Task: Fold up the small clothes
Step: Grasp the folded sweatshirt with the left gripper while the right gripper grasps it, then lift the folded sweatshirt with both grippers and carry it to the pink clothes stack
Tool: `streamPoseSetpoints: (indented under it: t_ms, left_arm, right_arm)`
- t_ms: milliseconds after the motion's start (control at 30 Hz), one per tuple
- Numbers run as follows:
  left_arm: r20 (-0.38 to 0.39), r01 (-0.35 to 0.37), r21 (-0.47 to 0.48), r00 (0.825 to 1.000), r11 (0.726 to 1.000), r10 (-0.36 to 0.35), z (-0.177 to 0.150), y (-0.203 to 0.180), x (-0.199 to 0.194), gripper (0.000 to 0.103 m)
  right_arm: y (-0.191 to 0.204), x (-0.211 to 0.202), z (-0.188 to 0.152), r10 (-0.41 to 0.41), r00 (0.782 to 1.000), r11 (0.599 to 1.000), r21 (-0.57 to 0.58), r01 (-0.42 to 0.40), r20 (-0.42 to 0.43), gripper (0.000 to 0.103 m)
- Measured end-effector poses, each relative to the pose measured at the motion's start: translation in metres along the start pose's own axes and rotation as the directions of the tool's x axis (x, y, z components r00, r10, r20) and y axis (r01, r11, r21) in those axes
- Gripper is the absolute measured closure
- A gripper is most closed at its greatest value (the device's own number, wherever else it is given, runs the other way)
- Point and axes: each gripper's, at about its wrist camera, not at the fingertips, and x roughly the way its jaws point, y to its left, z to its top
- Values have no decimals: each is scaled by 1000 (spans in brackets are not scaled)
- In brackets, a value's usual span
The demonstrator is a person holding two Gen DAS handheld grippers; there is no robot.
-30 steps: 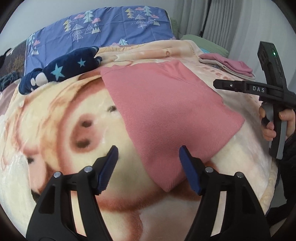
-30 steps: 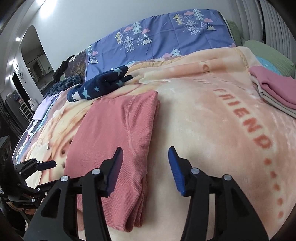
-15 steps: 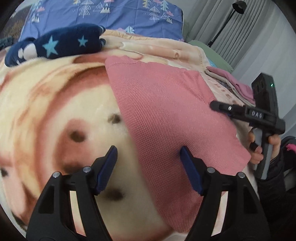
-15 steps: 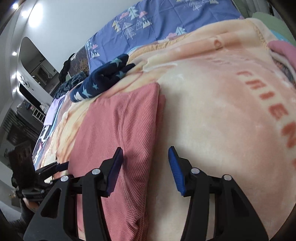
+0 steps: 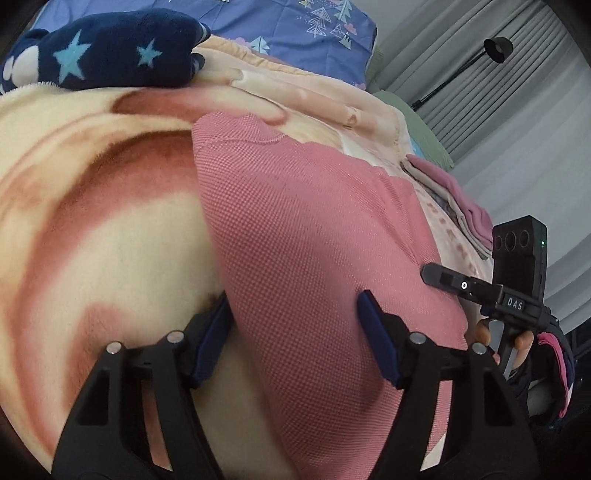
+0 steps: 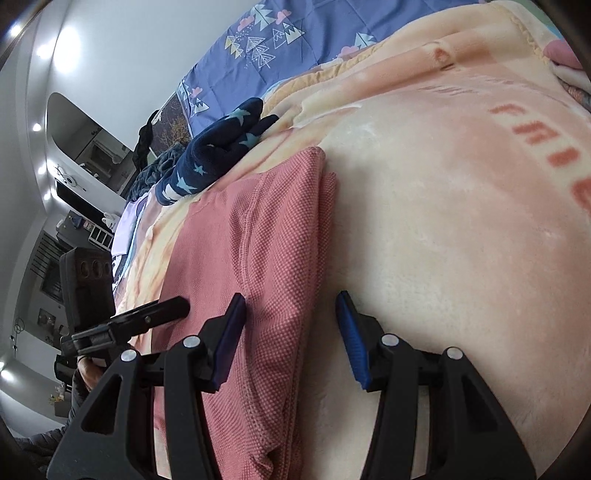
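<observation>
Two grippers, low over blanket (image 5: 110, 258). Left gripper (image 5: 295, 343): jaws apart, just been narrowing, straddling left edge of pink garment (image 5: 314, 258), pads not pressing. Right gripper (image 6: 291, 332): jaws apart, straddling garment's folded right edge. Garment flat mid-blanket. Farther: star-print item (image 5: 107, 55); folded stack (image 5: 465, 206) near right edge.

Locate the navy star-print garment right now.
The navy star-print garment sits top-left in the left wrist view, on the plush blanket beyond the pink garment's far edge, with the blue patterned bedding behind it.
</observation>
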Motion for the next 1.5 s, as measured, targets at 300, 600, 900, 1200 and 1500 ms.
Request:
streamPoseSetpoints:
  t_ms: [300,600,900,1200,1500]
  left_arm:
    - [2,17,65,1000,998,-18,-10,2,-9,47]
    - [-7,-6,74,1000,997,6,3,-2,8,43]
    - [58,-26,116,998,993,20,4,-12,-2,74]
    - [214,-95,279,976,956,35,-2,-73,-58,78]
    - [320,-107,403,947,909,-30,-5,-145,-103,78]
  right_arm:
    - [8,-6,-10,10,999,999,-42,-12,-52,50]
    - [7,29,17,18,996,1000,-22,-20,-86,50]
    - [30,16,11,-15,1000,993,-116,15,3,82]
    - [80,-43,-6,-19,984,972,-226,59,179,83]
    - [112,-130,-31,-5,924,949,-288,124,382,83]
